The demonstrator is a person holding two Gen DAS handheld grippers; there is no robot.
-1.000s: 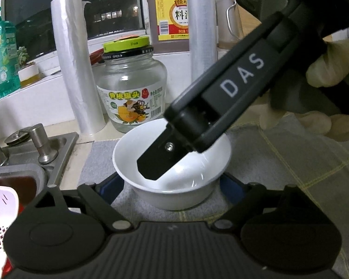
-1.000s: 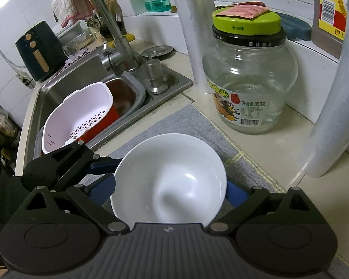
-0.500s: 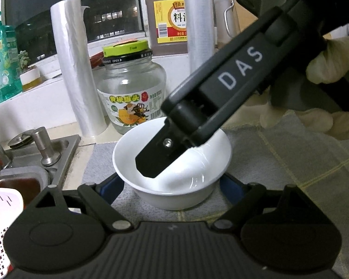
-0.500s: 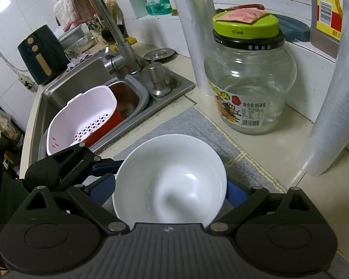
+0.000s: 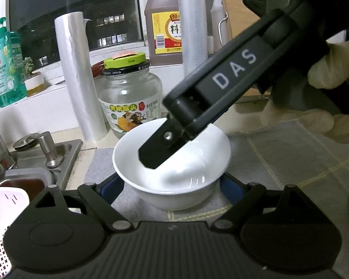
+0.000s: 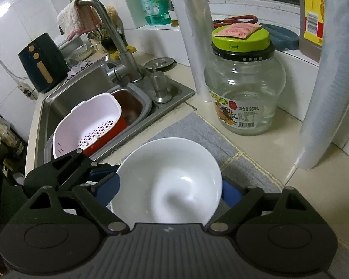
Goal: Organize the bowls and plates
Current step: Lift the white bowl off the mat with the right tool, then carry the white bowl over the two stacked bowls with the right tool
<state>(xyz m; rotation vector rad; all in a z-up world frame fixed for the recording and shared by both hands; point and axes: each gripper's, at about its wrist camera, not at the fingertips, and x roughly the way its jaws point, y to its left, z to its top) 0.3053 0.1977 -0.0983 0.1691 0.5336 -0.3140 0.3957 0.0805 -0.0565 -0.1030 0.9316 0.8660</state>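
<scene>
While gripped from both sides: round white ceramic bowl | left gripper jaws clamped on bowl | right gripper jaws closing around bowl | on grey mat.

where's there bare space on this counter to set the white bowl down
Free: the grey mat between the sink edge and the glass jar, and the mat's checked stretch right of the bowl. Crowded: the sink, holding a pink colander.

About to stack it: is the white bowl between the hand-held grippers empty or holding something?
Empty. The white bowl shows only a bare glossy inside, upright on the grey mat.
</scene>
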